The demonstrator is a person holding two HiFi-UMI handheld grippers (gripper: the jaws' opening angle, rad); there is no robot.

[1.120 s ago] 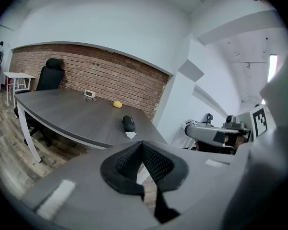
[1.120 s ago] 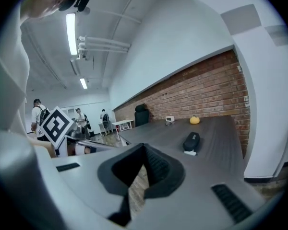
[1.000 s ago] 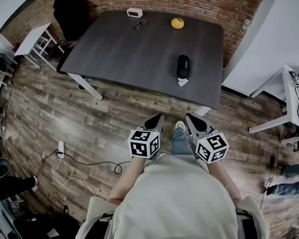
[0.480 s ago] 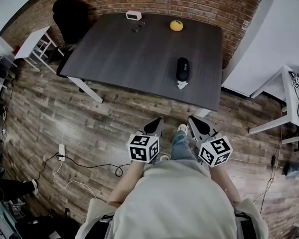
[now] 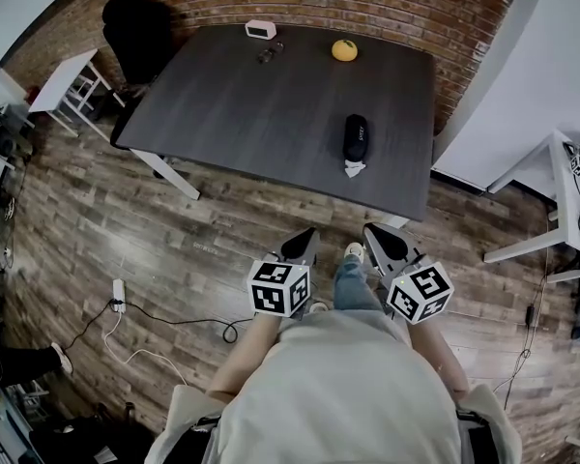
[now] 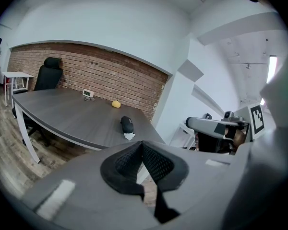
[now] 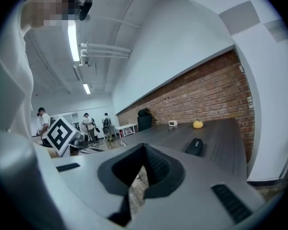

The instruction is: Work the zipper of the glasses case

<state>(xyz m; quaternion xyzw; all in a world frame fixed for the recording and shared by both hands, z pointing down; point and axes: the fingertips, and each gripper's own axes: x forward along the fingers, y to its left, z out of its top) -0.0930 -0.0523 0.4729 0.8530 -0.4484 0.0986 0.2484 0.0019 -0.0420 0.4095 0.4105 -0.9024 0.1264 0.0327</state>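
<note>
The black glasses case [image 5: 356, 137] lies on the dark table [image 5: 242, 104] near its right front edge, with a small white tag at its near end. It also shows in the left gripper view as the case [image 6: 127, 124] and in the right gripper view as the case [image 7: 195, 146]. My left gripper [image 5: 300, 245] and right gripper [image 5: 379, 240] are held close to my body over the floor, well short of the table. Both are shut with nothing between their jaws.
A yellow round object [image 5: 344, 49], a small white clock [image 5: 260, 29] and a dark small item [image 5: 269, 53] sit at the table's far side by the brick wall. A black chair [image 5: 140, 22] stands at the left end. White desks stand at the right; cables lie on the floor.
The head view has shifted slightly; both grippers have sunk a little in the picture. Their jaws stay shut, and the case has not moved.
</note>
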